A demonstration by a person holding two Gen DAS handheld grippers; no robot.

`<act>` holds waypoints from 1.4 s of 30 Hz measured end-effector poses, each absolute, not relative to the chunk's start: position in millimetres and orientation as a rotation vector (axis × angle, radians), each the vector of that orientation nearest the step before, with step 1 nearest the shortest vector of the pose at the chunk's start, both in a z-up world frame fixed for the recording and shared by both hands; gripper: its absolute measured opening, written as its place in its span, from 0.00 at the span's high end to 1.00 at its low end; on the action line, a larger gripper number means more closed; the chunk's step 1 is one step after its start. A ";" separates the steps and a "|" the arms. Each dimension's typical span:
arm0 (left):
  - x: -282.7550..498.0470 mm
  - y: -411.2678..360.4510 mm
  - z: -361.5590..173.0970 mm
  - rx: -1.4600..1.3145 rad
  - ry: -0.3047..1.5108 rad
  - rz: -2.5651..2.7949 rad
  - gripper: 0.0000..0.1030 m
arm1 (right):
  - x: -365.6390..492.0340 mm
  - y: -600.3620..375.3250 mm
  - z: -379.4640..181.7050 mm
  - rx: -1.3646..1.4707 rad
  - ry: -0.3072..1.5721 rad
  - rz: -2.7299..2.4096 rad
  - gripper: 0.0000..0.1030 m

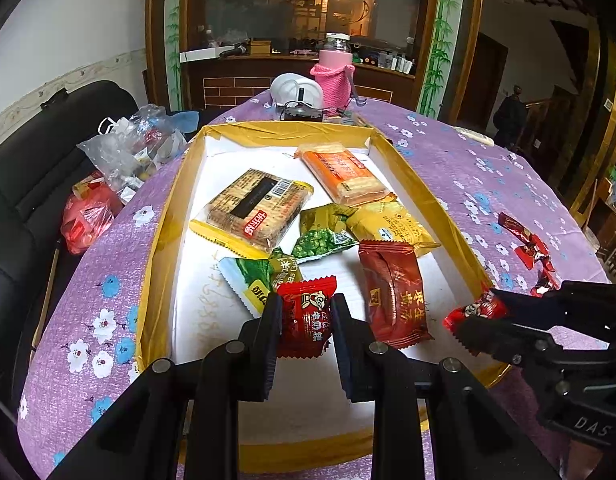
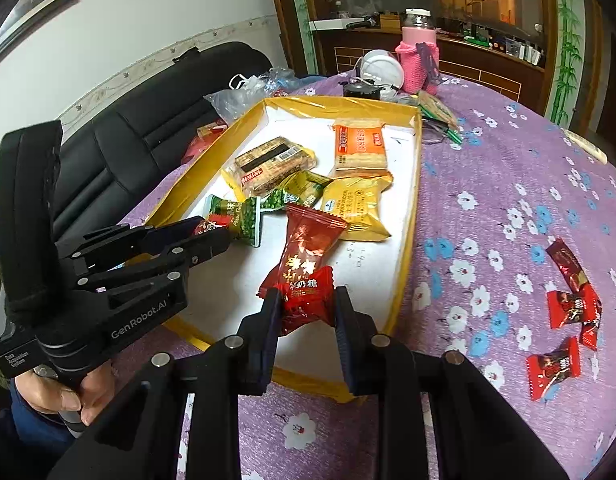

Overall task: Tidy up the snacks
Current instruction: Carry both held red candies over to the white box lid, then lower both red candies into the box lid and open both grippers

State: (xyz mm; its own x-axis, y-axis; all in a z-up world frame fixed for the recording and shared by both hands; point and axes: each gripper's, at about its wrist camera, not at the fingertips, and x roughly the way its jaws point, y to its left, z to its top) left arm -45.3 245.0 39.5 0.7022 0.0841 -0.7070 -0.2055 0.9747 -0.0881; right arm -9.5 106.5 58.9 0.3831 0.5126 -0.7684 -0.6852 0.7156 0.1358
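Each gripper is clenched on a red candy, the left gripper with its candy over the near end of the box, the right gripper holding its candy at the box's near right edge.

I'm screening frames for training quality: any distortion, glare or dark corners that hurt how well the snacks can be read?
Left wrist view: fisheye bends the yellow-rimmed tray, corners go black, yet the red candy in the left gripper reads sharply. Right wrist view: same curvature and dark corners; glossy glare on the dark red packet; the right gripper holds its candy clearly.
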 end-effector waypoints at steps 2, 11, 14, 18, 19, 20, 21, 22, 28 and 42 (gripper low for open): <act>-44.8 245.7 37.9 -0.165 0.781 0.163 0.75 | -9.3 108.1 56.1 -0.218 0.899 0.773 0.75; -41.0 244.7 31.5 -0.160 0.795 0.164 0.75 | -1.7 107.3 45.9 -0.194 0.933 0.772 0.75; -38.7 241.8 29.3 -0.152 0.802 0.161 0.75 | -3.0 108.7 42.0 -0.198 0.943 0.777 0.75; -37.7 236.9 28.0 -0.136 0.807 0.158 0.75 | -4.7 109.6 38.2 -0.206 0.950 0.776 0.75; -37.3 236.0 27.5 -0.133 0.809 0.156 0.75 | -4.6 109.3 37.6 -0.204 0.952 0.777 0.75; -36.9 235.1 27.0 -0.130 0.810 0.155 0.75 | -4.4 109.0 37.0 -0.202 0.953 0.777 0.75; -36.2 233.9 26.3 -0.126 0.811 0.154 0.75 | -4.2 108.8 36.2 -0.202 0.955 0.776 0.75; -35.9 232.6 25.4 -0.119 0.813 0.153 0.75 | -4.4 108.6 35.9 -0.201 0.954 0.776 0.75; -36.5 227.5 24.0 -0.085 0.810 0.161 0.75 | -5.0 109.6 32.9 -0.212 0.936 0.783 0.75; -34.7 225.5 23.1 -0.073 0.815 0.164 0.75 | -14.3 116.9 30.5 -0.266 0.907 0.781 0.75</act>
